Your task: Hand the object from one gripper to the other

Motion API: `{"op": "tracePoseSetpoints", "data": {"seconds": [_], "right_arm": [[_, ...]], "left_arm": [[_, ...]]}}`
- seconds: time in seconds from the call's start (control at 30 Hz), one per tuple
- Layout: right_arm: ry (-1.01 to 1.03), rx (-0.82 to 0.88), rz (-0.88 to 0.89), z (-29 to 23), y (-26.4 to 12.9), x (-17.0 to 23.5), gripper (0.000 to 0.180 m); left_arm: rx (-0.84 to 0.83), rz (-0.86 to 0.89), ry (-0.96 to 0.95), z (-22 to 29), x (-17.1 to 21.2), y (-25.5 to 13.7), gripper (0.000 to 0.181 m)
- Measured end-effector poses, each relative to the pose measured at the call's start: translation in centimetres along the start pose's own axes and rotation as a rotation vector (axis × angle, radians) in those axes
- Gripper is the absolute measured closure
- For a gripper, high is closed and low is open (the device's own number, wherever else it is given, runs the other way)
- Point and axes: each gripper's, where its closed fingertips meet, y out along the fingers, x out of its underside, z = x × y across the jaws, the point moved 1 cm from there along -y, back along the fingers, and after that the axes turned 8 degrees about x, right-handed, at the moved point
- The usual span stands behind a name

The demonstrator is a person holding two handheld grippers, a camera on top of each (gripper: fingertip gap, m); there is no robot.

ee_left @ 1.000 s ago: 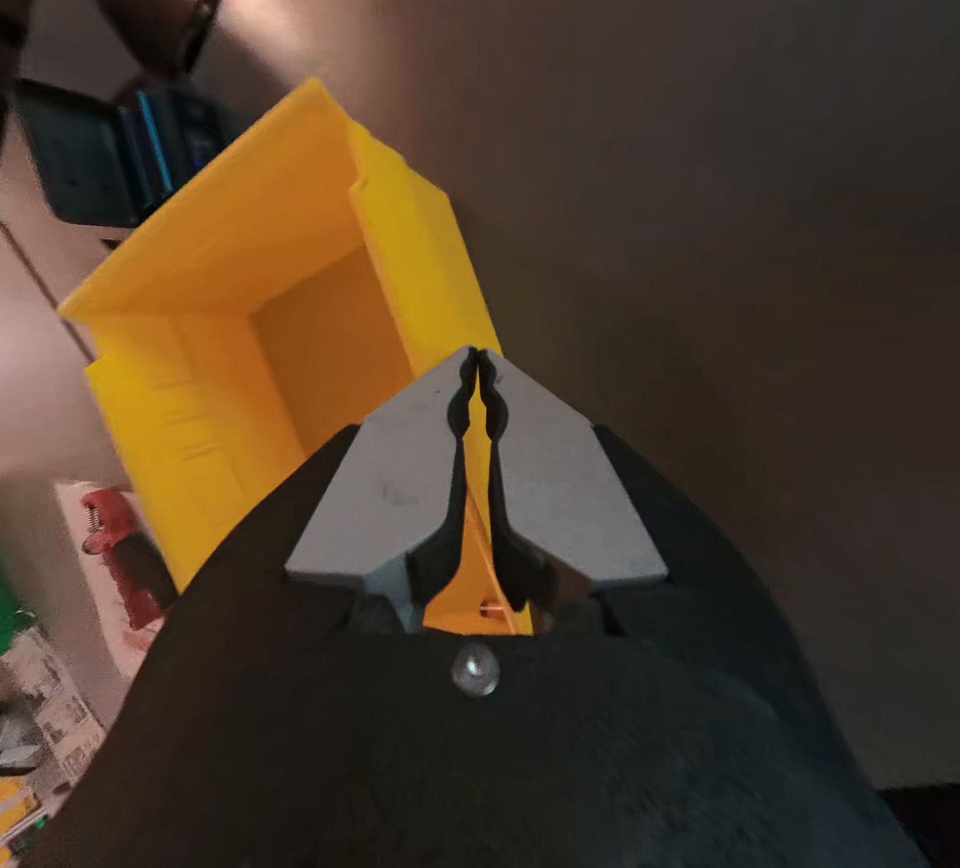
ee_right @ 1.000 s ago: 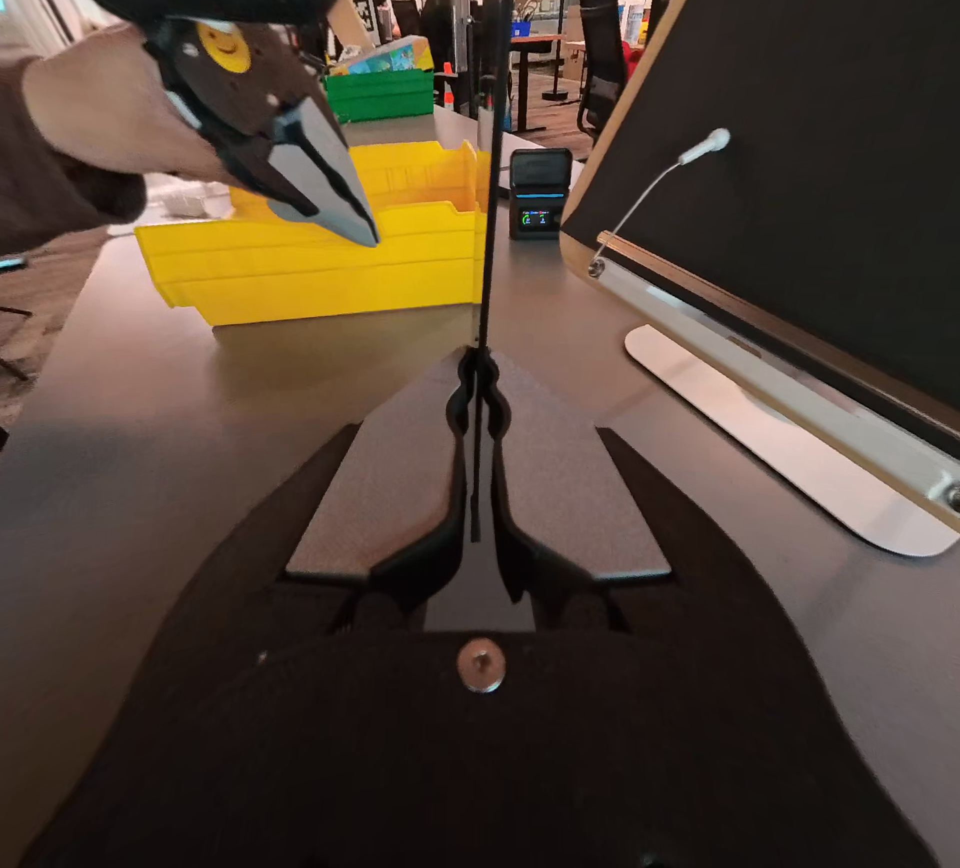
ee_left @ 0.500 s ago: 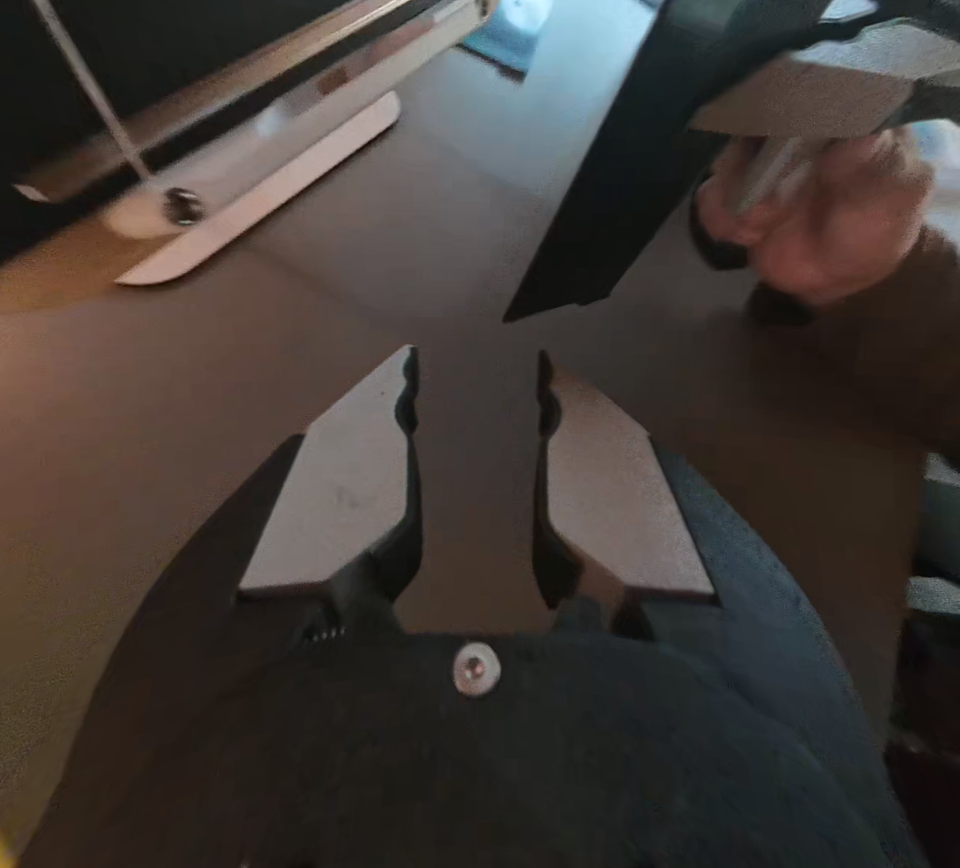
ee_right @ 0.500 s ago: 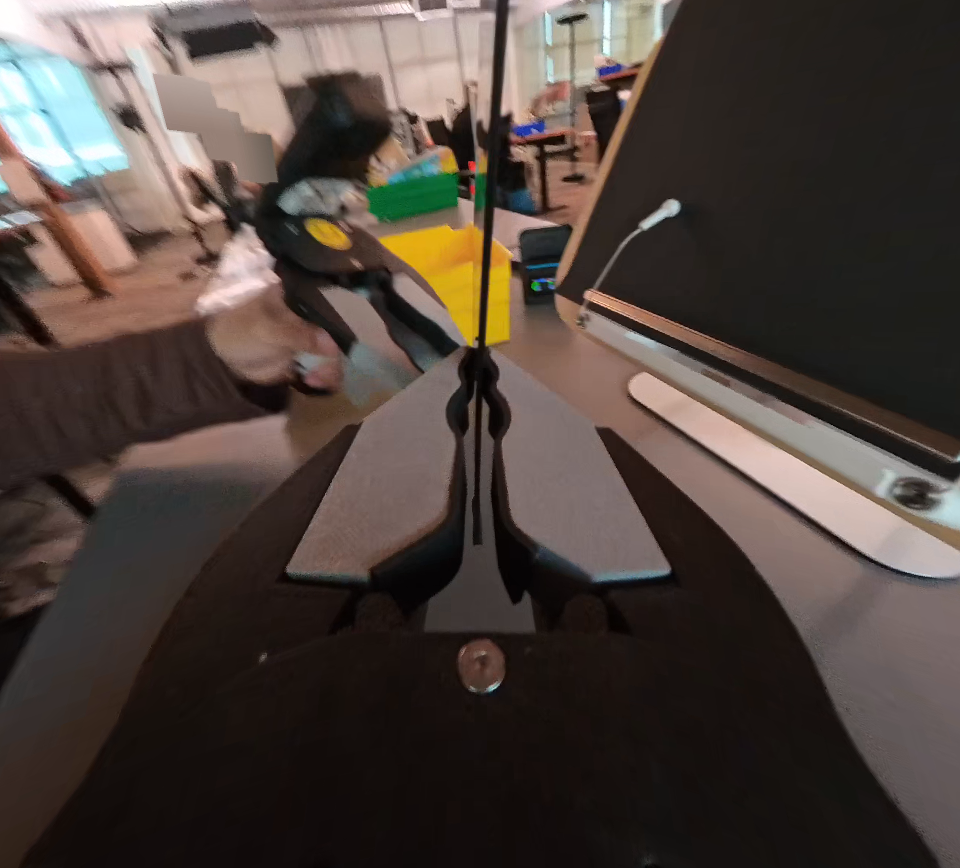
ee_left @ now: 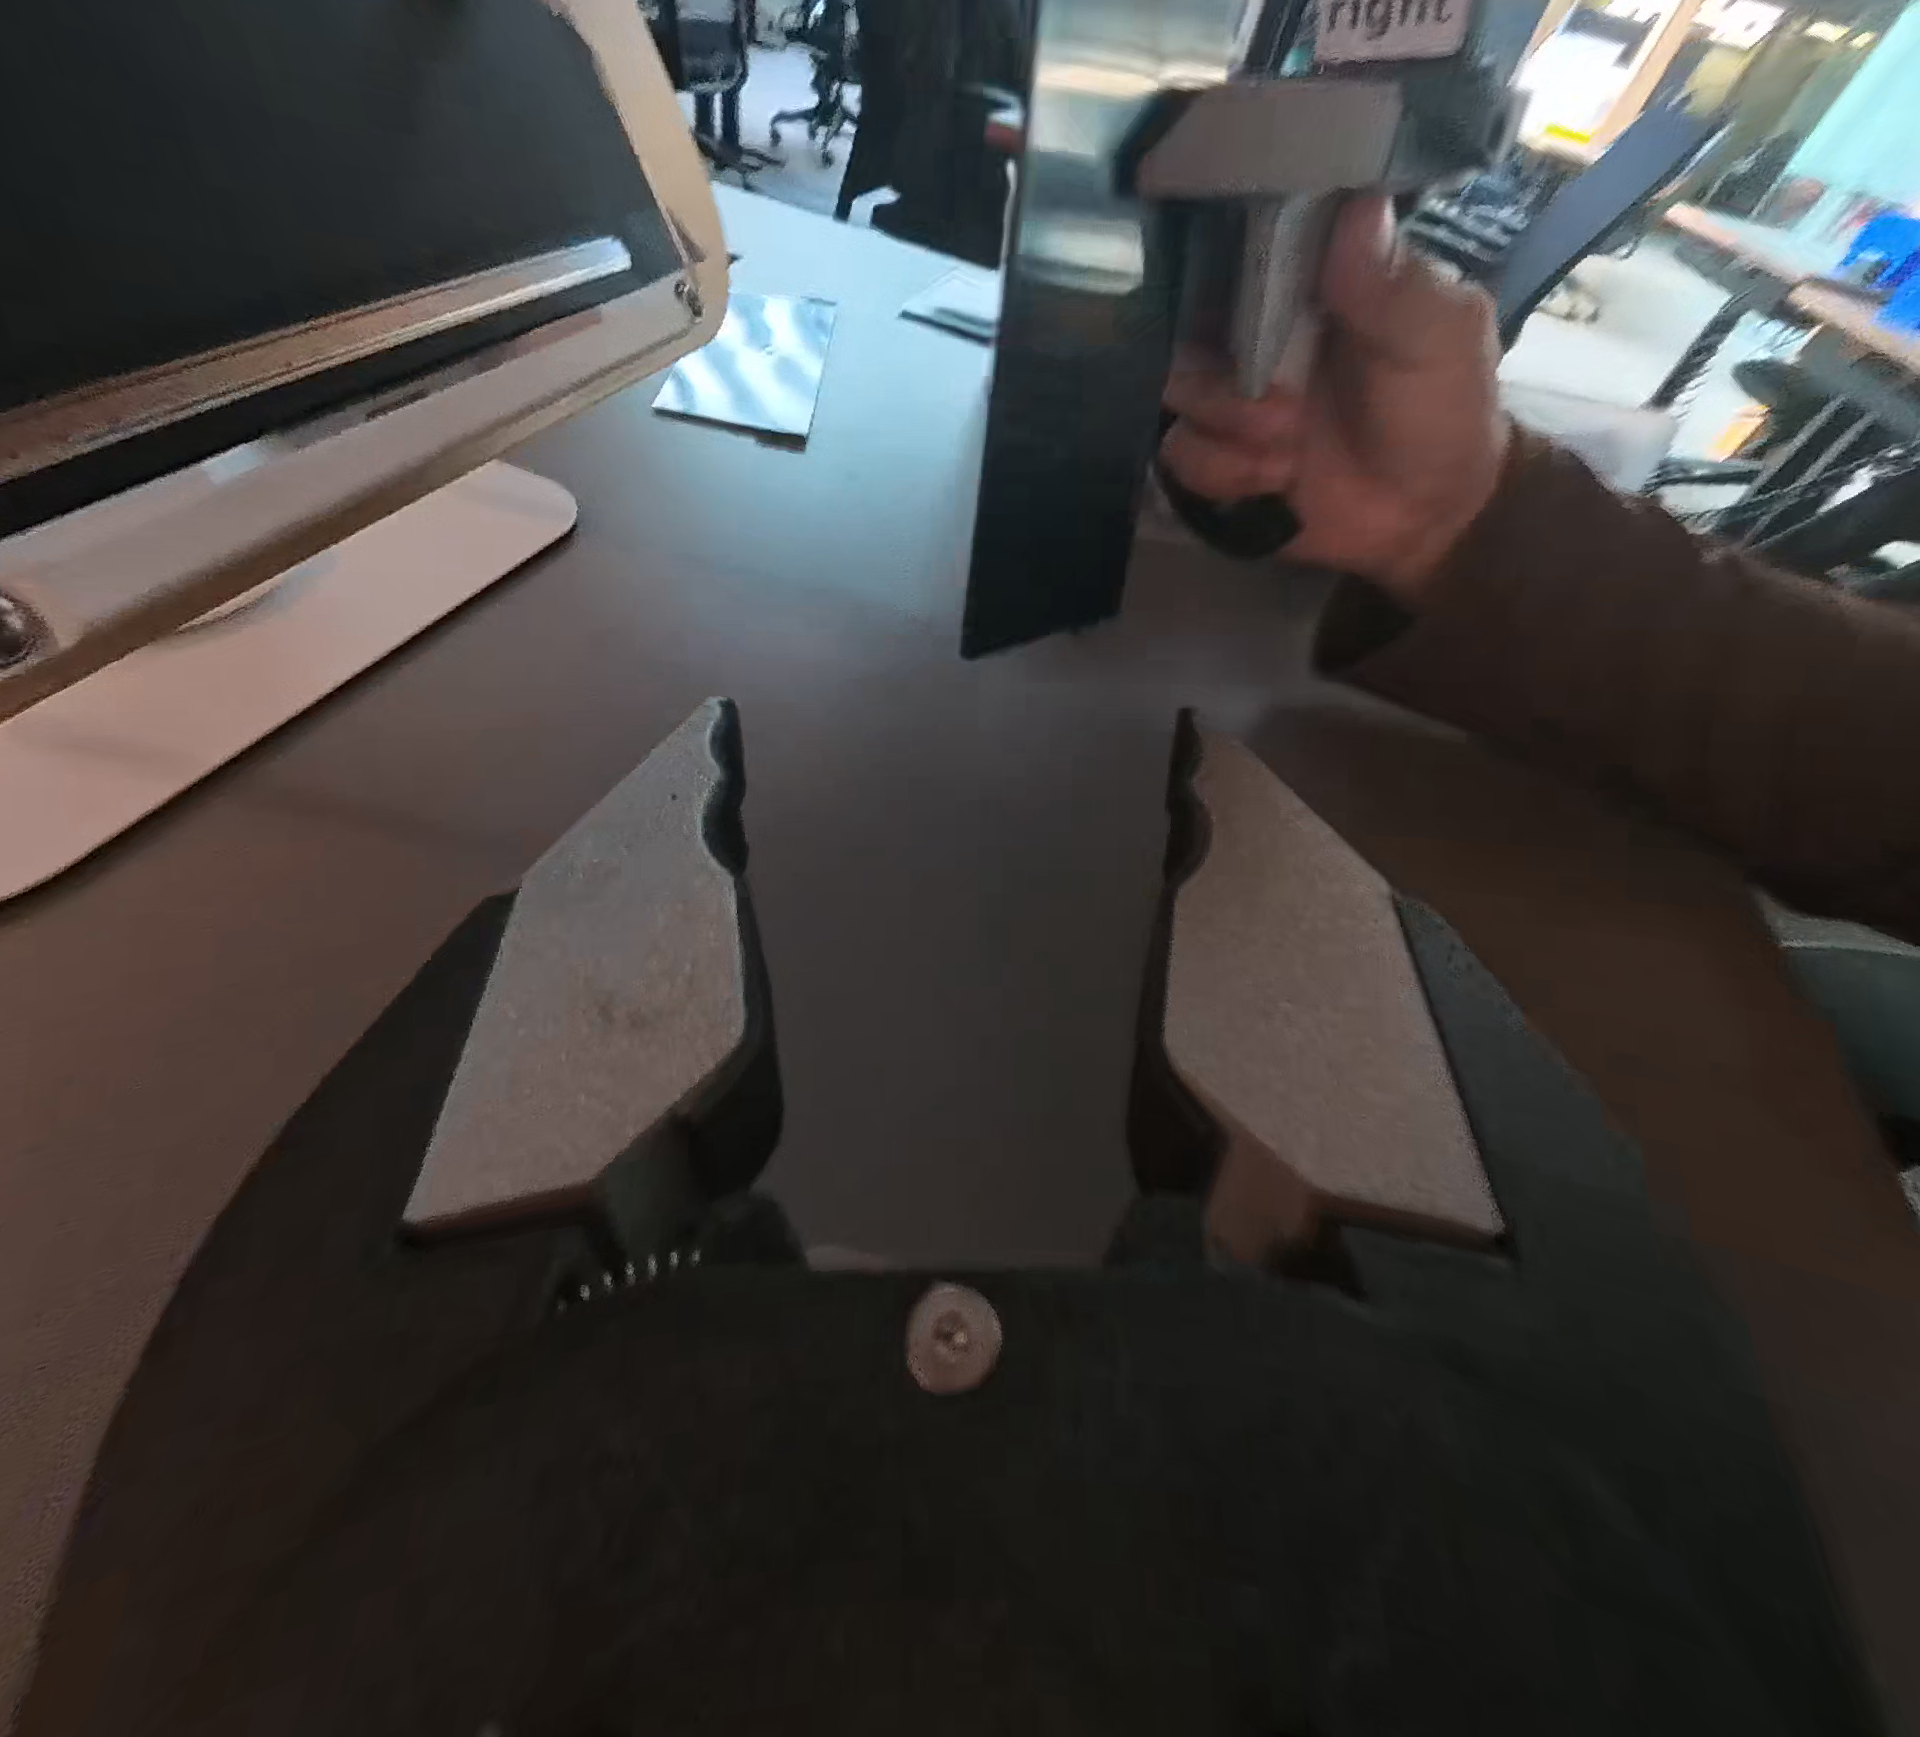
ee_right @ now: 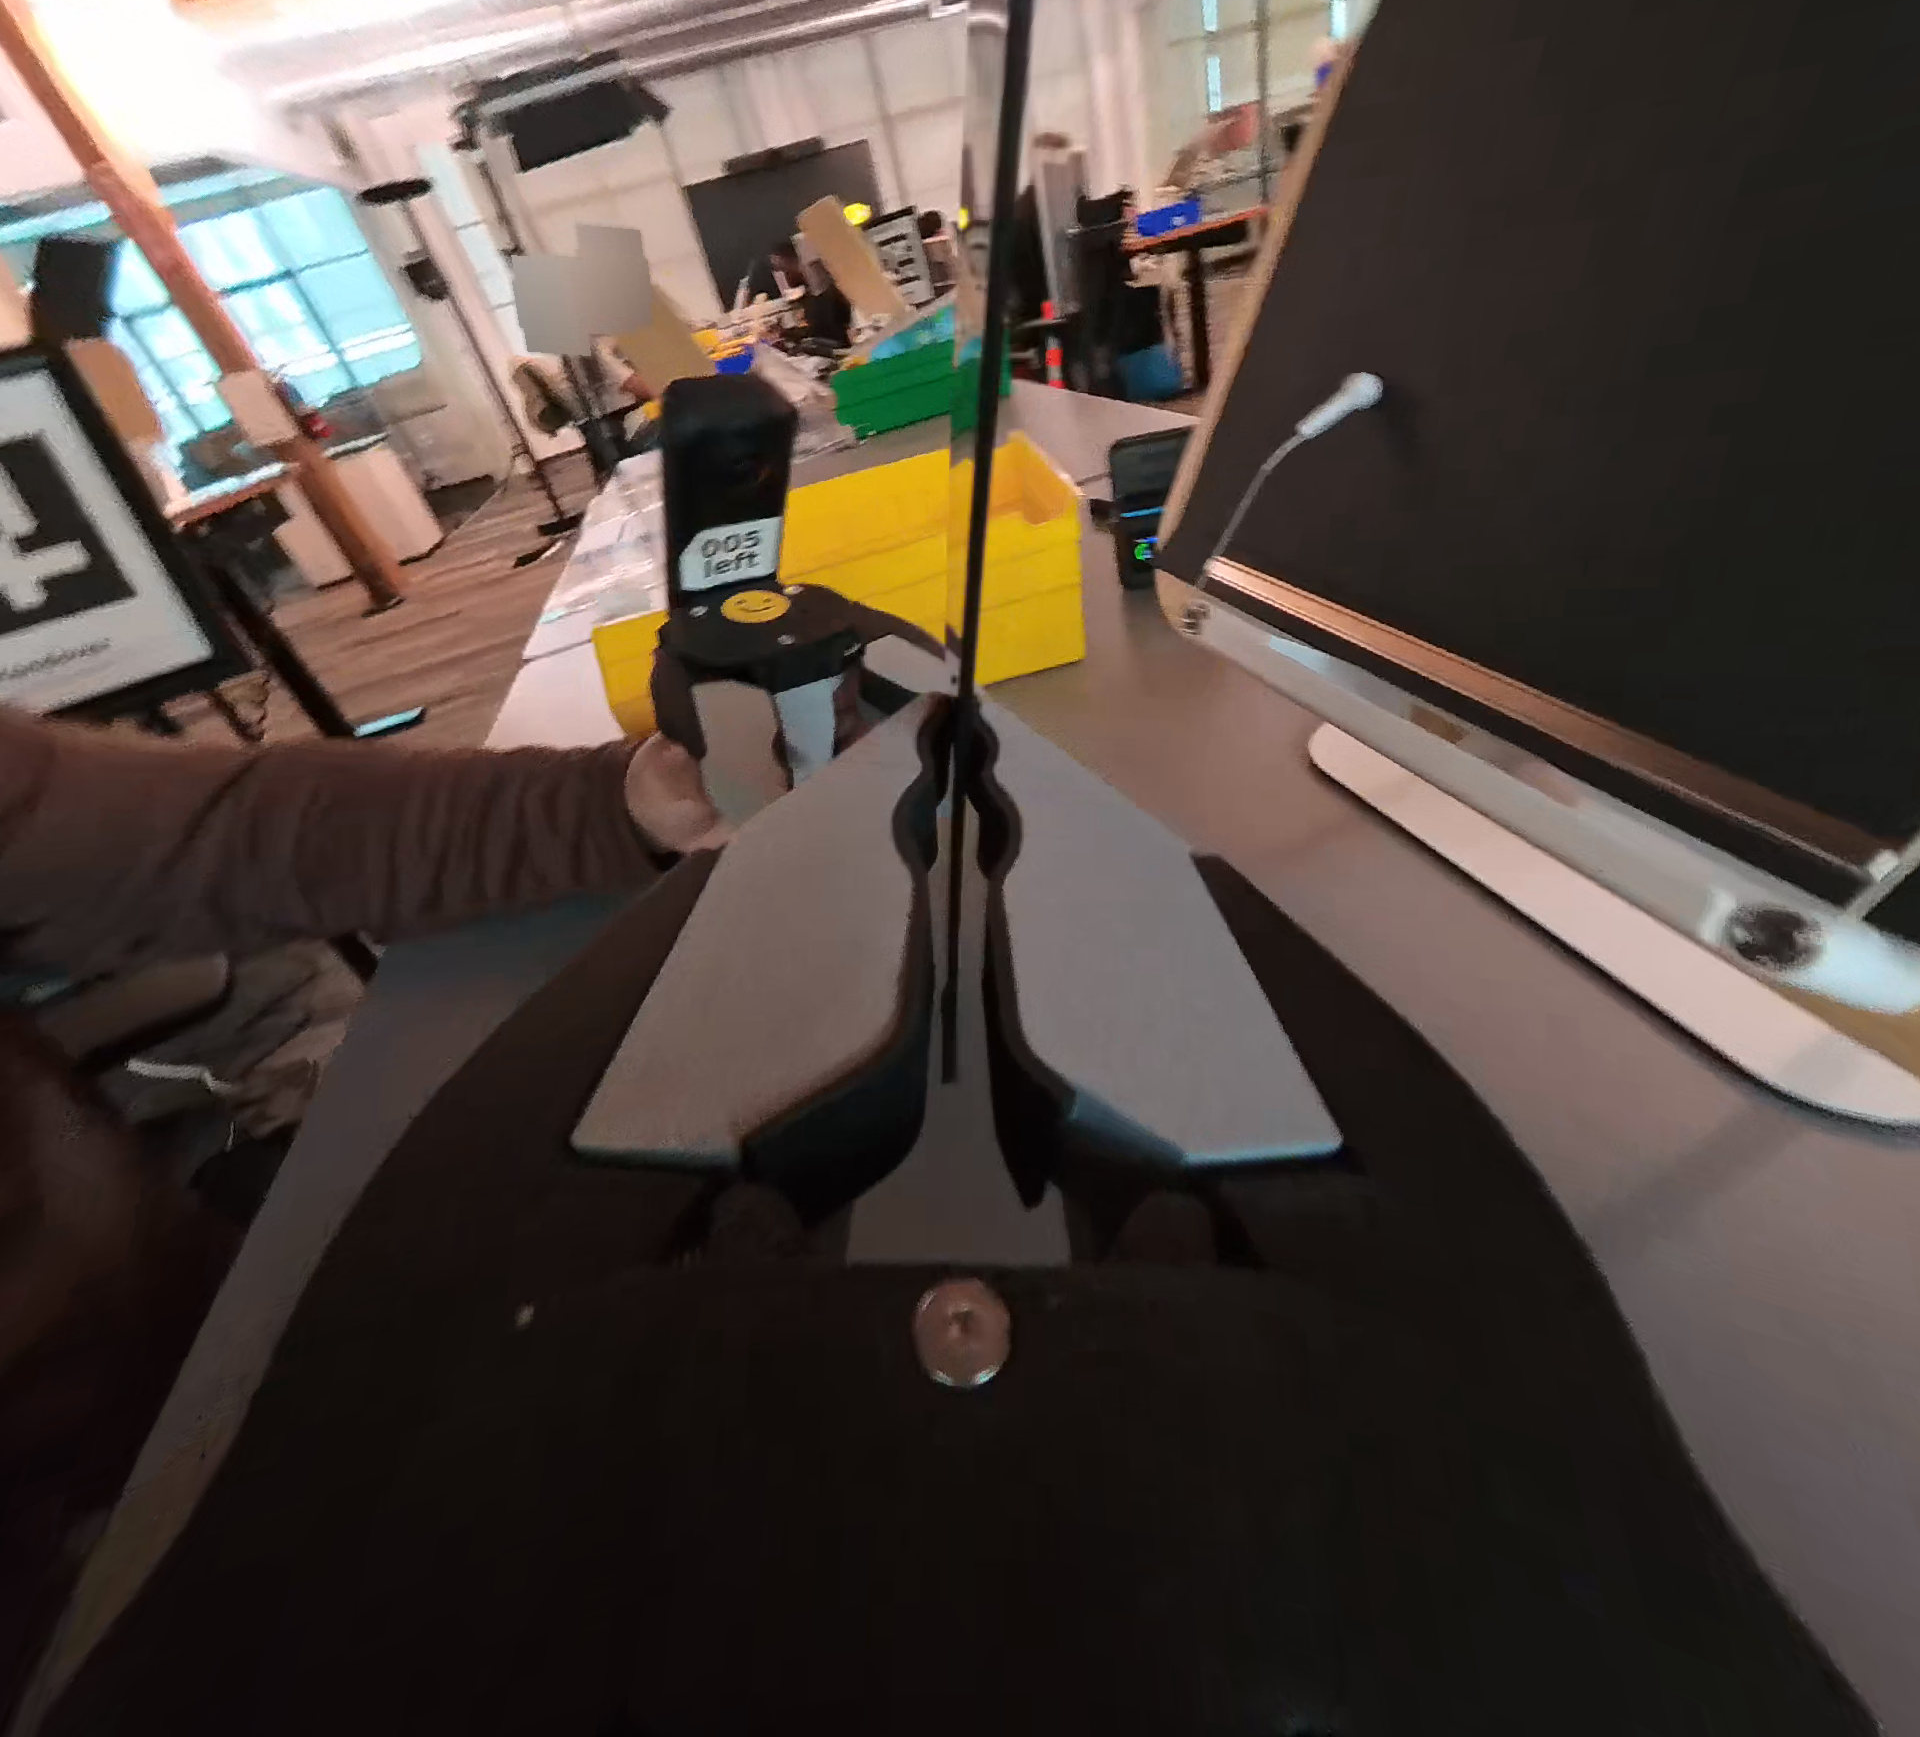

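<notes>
Jaws of the right gripper are pinched on a thin black panel, gripped at its side edge. Panel is held upright, long axis vertical, lower end hanging clear above the counter, top running out of frame. Left gripper jaws are spread wide with nothing between them, pointed toward the panel's lower end, near but apart. Yellow bin is seen farther back on the counter.
</notes>
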Motion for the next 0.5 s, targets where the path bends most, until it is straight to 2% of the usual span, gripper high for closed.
{"op": "tracePoseSetpoints", "data": {"seconds": [0.13, 0.2, 0.23, 0.3, 0.33, 0.43, 0.5], "right_arm": [[-0.122, -0.082, -0.033, -2.2, 0.5, 0.8, 0.18], [-0.169, -0.115, -0.064, -3.3, 1.1, 1.6, 0.18], [-0.186, -0.126, -0.076, -3.7, 1.5, 2.0, 0.18], [-0.204, -0.151, -0.102, -4.5, 2.1, 2.8, 0.18], [-0.202, -0.162, -0.118, -4.8, 2.3, 3.1, 0.176], [-0.166, -0.132, -0.153, -3.8, 2.3, 3.5, 0.143], [-0.089, -0.132, -0.12, -2.9, 1.6, 2.7, 0.131]], "left_arm": [[0.067, 0.022, 0.014, 1.5, -0.8, -0.3, 0.108], [0.138, 0.044, 0.03, 3.0, -1.4, -0.3, 0.12], [0.188, 0.04, 0.034, 3.9, -1.5, -0.3, 0.129], [0.221, -0.01, 0.059, 4.9, -1.0, -0.1, 0.162], [0.171, -0.05, 0.103, 4.5, -0.6, 0.0, 0.181], [-0.132, -0.111, 0.357, 2.1, -1.1, -0.9, 0.181], [-0.325, -0.138, 0.565, 1.2, -2.1, -1.9, 0.181]]}}
